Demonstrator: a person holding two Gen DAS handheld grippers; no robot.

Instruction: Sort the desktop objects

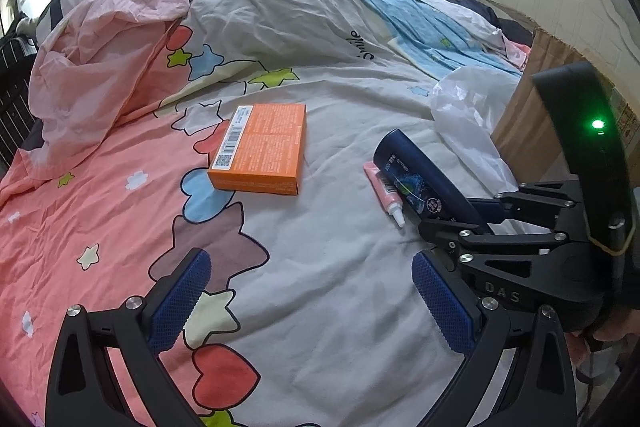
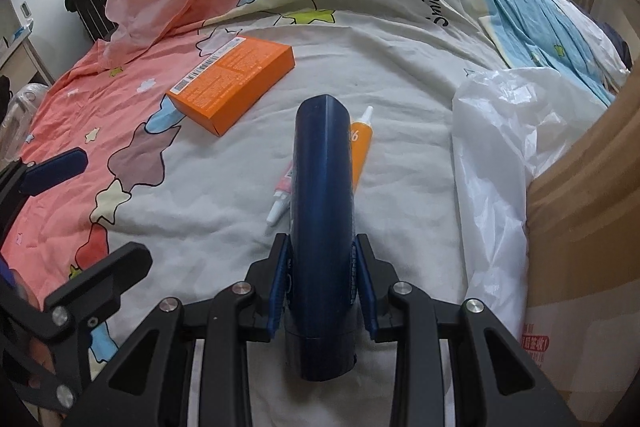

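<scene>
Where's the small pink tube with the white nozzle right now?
The small pink tube lies on the star-print bedsheet, tucked against the left side of the dark blue bottle that the right gripper grips, right of the orange box.

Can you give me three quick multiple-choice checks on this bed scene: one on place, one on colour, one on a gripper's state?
1. Where is the pink tube?
A. on the orange box
B. on the bedcover beside the dark blue bottle
C. inside the cardboard box

2. What colour is the flat box on the bedcover?
A. green
B. white
C. orange

3. What is the right gripper doing?
A. clamped on the dark blue bottle
B. open and empty
C. holding the plastic bag

Answers: 1 B, it lies on the cover along the bottle's side. 2 C, its top and sides are orange. 3 A, both pads press the bottle's sides.
</scene>
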